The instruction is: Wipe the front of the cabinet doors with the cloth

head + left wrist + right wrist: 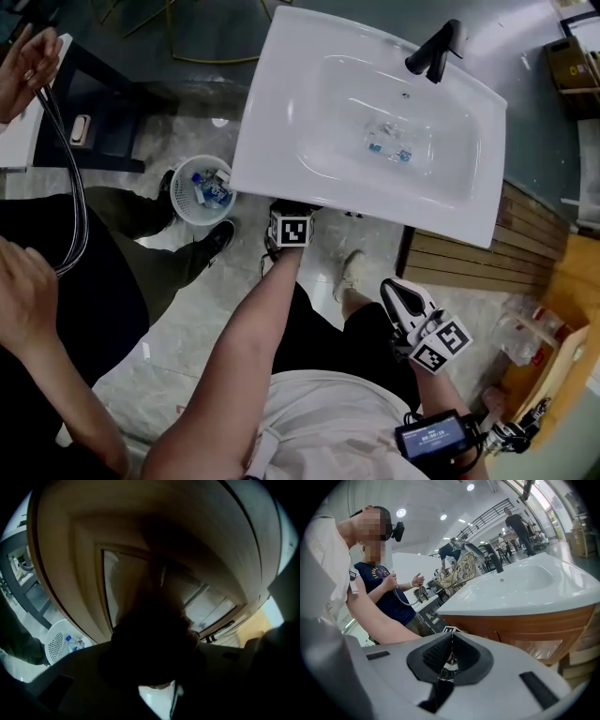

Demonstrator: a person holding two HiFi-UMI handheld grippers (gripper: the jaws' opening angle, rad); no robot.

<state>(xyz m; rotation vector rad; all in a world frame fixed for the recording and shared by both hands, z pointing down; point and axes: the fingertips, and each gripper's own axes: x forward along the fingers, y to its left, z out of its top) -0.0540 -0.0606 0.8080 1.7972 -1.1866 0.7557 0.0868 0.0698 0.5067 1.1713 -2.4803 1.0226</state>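
**Dark cloth on the door, wiping in mid-course**

Judged under way, not finished. Presses a dark wad of cloth (154, 634) to the wooden cabinet door (86, 583), at the inner edge of its frosted pane (119, 588); exact contact spot lost in shadow. Shows no streak or damp mark on wood or pane, so no telling the share already wiped. Farther right, a second door (211, 606) with the same kind of pane, apart from the cloth; likely left to do, along with the frames.

Right gripper (451, 651), nearest the body: shut pad to pad, with nothing between, held back from the cabinet and touching none of it.

Left gripper (156, 670), farther out, reaching in under the front rim of the white basin (272, 141): clamped on the cloth, bunched thick enough to bury the jaw tips in its dark mass. Meets the door only through that wad, as far as can be seen.

Off to the left on the floor, a white bin (178, 197) of bottles, well apart from the work.
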